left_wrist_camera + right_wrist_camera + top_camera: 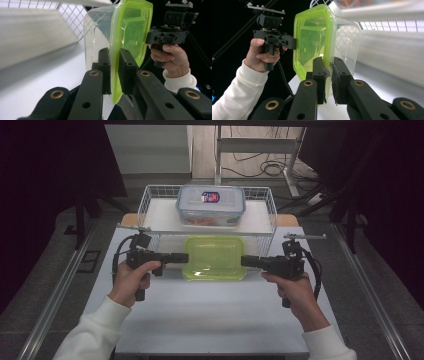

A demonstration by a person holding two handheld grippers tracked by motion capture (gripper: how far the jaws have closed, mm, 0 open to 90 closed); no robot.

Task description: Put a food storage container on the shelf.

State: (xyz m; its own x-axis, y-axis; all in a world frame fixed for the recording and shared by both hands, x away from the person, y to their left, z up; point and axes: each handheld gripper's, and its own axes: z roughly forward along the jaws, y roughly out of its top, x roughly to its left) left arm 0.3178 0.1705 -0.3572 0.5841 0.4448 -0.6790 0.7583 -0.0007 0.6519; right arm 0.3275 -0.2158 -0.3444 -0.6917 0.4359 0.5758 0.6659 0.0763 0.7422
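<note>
A clear container with a lime-green lid sits lid-up in the middle of the white table, just in front of a wire basket. My left gripper is shut on the lid's left rim and my right gripper on its right rim. In the left gripper view the jaws pinch the green rim, and the right gripper shows beyond the container. In the right gripper view the jaws clamp the lid edge of the container, with the left gripper behind. Whether the container rests on the table I cannot tell.
A white wire basket stands at the table's back, close behind the green lid. In it a blue-lidded container with food inside rests on a white board. Metal rails run along both sides of the table.
</note>
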